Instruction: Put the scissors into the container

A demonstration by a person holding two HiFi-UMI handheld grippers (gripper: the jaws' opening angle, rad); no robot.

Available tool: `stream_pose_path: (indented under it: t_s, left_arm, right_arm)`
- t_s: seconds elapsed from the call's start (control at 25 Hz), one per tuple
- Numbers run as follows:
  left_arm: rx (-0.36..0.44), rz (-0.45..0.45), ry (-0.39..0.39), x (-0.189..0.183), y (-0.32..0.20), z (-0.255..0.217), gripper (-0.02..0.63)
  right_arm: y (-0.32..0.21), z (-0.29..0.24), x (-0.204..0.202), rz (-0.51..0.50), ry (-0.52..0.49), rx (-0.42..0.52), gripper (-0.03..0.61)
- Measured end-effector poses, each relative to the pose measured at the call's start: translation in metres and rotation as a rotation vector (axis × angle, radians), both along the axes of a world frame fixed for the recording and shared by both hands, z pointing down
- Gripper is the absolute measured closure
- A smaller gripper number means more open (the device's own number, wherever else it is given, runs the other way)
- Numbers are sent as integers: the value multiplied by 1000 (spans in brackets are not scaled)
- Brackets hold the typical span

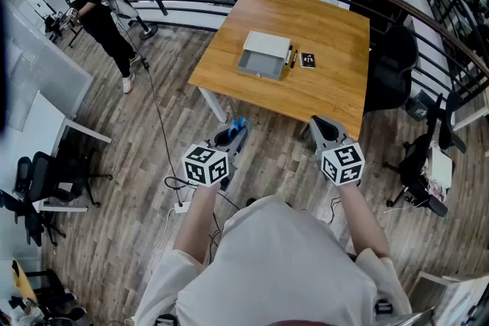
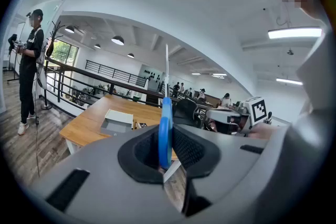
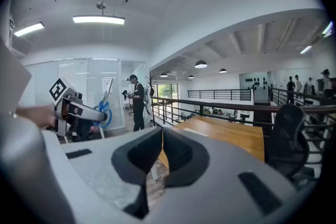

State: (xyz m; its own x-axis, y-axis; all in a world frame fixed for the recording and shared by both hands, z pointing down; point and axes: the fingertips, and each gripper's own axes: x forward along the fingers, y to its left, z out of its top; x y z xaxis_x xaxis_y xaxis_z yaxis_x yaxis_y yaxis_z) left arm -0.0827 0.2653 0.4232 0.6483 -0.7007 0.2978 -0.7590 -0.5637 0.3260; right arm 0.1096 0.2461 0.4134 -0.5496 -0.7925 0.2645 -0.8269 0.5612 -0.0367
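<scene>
The left tool [image 1: 233,135] has its jaws closed narrowly on the blue plastic handle of the blue-handled scissors [image 2: 165,128]. The handle loop stands edge-on between the pads and the pale metal blade rises straight above the tool's tips. The right tool [image 3: 161,147] is closed with its pads together and nothing between them. It is held level with the left tool, off to that tool's right.

The scissors are in hand but not yet delivered, so this looks like the carry step. The open grey rectangular box that serves as the container [image 1: 263,55] lies well ahead of both tools, on the light wooden tabletop [image 1: 328,72]. A stretch of plank floor lies between the tools and the tabletop's near edge. Just beyond the container's right side, seen from the left tool, lie two pens [image 1: 290,56] and a small black card-like object [image 1: 307,60].

The next move probably calls for bringing the left tool forward over the tabletop until it is above the container's open top. The blade would then need tipping downward, or the scissors laying flat, before the jaws part, because the upright blade could catch the box's rim or tip out.
</scene>
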Motion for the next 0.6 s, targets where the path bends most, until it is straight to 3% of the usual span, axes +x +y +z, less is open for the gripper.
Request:
stream_pose_path:
  t_s: [0.6]
  left_arm:
    - [2, 18, 8, -22, -13, 3, 572]
  right_arm:
    - [-11, -4, -18, 50, -5, 8, 571]
